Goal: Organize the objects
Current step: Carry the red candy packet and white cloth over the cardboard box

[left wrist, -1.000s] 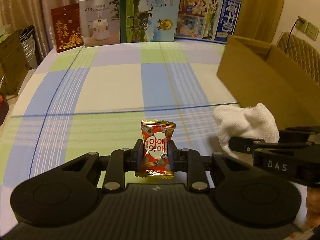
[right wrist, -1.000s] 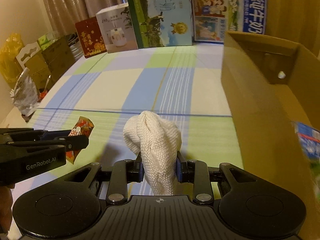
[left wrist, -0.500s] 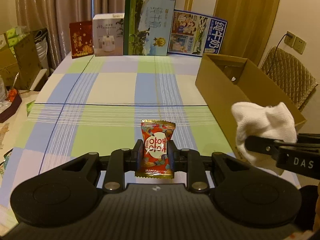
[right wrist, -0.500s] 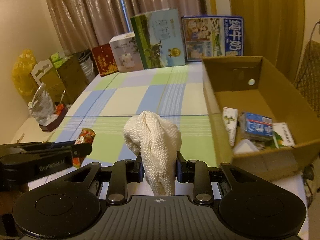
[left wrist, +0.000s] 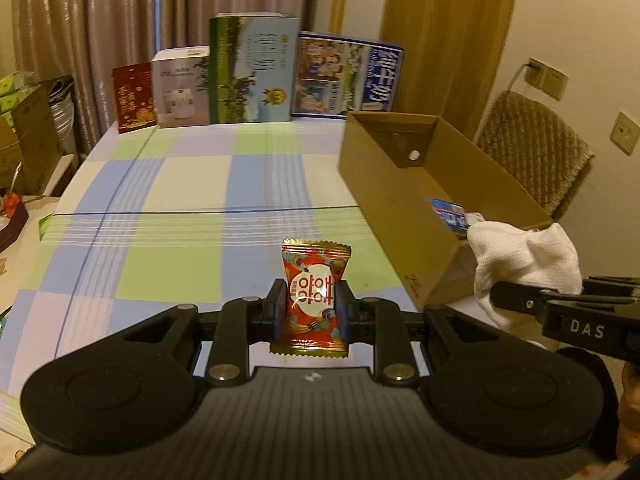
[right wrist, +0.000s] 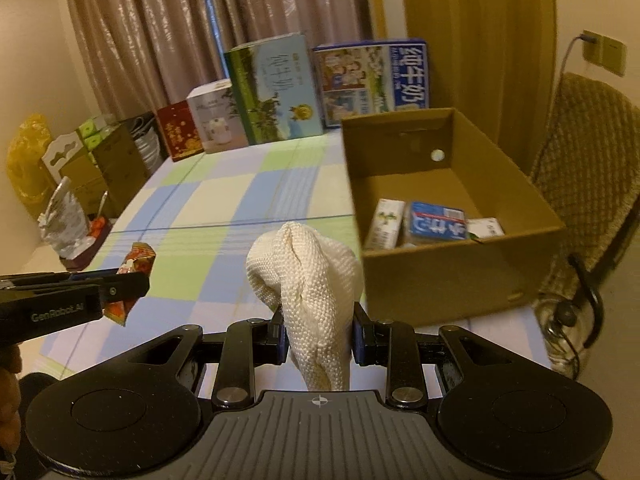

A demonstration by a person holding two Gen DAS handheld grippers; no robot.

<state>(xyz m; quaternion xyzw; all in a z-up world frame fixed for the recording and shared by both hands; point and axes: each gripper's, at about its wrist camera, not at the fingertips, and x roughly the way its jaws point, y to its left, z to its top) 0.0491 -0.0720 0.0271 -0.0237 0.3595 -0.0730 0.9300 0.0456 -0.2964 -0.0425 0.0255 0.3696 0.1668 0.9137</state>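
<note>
My left gripper (left wrist: 311, 307) is shut on a red candy packet (left wrist: 314, 294) with a white round label, held upright above the near part of the checked tablecloth (left wrist: 180, 184). In the right wrist view that packet (right wrist: 134, 270) shows at the left, clamped in the left gripper (right wrist: 124, 286). My right gripper (right wrist: 319, 336) is shut on a bunched white cloth (right wrist: 310, 280). From the left wrist view the cloth (left wrist: 524, 264) hangs beside the near corner of the open cardboard box (left wrist: 404, 216). The box (right wrist: 448, 264) holds a few small cartons.
Several upright product boxes (left wrist: 252, 70) line the table's far edge before curtains. A woven chair (right wrist: 588, 184) stands right of the cardboard box. Cartons and bags (right wrist: 68, 184) crowd the floor to the left of the table.
Both grippers have risen and pulled back from the table, each still holding its object. The view into the cardboard box has opened up, showing its contents.
</note>
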